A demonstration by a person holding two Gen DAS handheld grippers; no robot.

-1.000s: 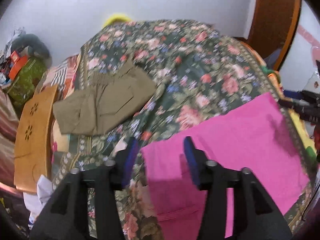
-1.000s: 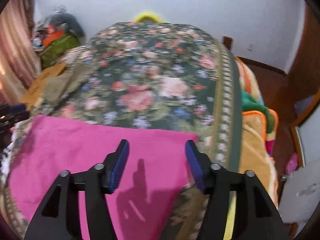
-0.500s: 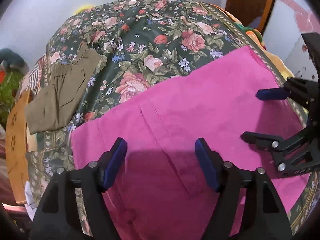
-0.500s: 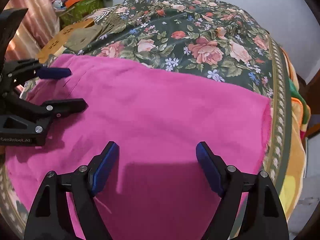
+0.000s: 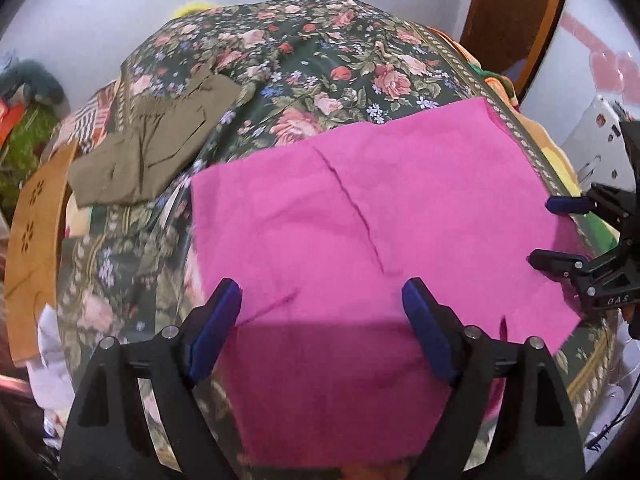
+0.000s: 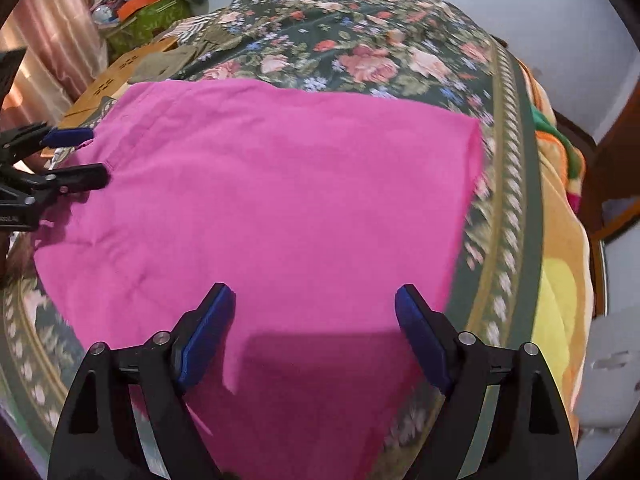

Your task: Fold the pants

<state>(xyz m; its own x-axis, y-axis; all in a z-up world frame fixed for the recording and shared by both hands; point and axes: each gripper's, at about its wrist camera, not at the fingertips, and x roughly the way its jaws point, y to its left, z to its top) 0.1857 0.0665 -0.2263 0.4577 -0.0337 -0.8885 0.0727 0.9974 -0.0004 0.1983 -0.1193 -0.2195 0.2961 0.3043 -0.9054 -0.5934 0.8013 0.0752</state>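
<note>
Pink pants (image 5: 360, 224) lie spread flat on the floral bedspread (image 5: 312, 56), near its front edge; they also show in the right wrist view (image 6: 272, 200). A seam crease runs down their middle. My left gripper (image 5: 320, 328) is open, hovering over the pants' near left part. My right gripper (image 6: 314, 332) is open, hovering over the near right part. The right gripper shows in the left wrist view (image 5: 560, 232) at the pants' right edge. The left gripper shows in the right wrist view (image 6: 80, 156) at the pants' left edge. Both are empty.
Folded olive pants (image 5: 148, 152) lie at the bed's far left. A wooden board (image 5: 36, 248) stands beside the bed on the left. Cluttered bags (image 6: 148, 4) sit in the far left corner. An orange-yellow blanket (image 6: 560, 248) hangs off the right side. A wooden door (image 5: 516, 12) is at the back right.
Both grippers have opened wider and dropped toward the pink pants over the last second. In the last half second both views pulled back a little.
</note>
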